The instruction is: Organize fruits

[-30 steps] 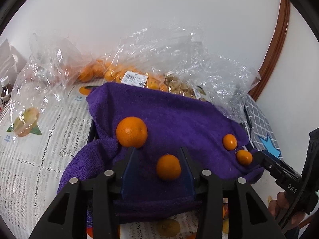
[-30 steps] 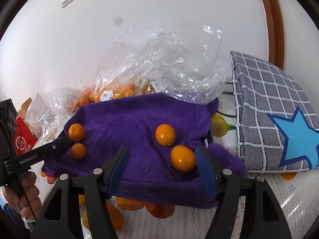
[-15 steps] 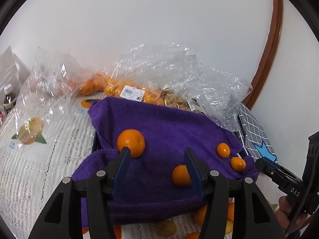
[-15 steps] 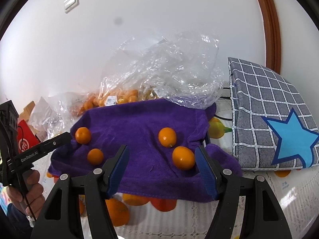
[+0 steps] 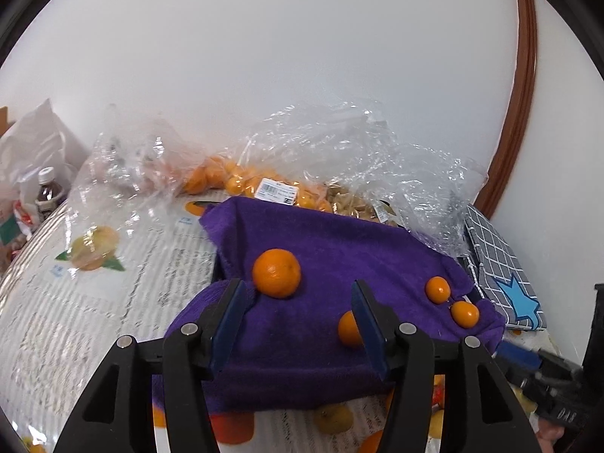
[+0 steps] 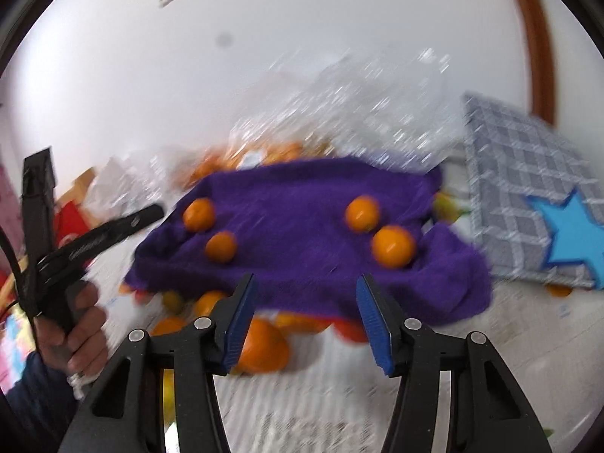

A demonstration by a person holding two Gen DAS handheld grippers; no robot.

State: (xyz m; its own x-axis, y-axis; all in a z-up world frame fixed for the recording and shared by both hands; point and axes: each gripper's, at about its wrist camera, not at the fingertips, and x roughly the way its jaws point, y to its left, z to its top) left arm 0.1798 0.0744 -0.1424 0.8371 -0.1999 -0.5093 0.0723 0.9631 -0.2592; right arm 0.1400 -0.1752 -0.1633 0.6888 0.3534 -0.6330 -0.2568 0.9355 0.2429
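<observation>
Four orange citrus fruits lie on a rumpled purple towel (image 5: 328,264) spread over the table (image 5: 94,302): a large round orange (image 5: 276,273) to the left, a small mandarin (image 5: 349,329) beside the left gripper's (image 5: 298,324) right finger, and two more small ones (image 5: 438,290) near the towel's right edge. The left gripper stands partly open and empty. The right gripper (image 6: 305,321), its jaws having just been closing, also holds nothing, short of the towel. Crumpled clear plastic bags (image 5: 339,151) of fruit lie behind.

four oranges (image 5: 276,272), one purple towel (image 5: 332,249)
</observation>
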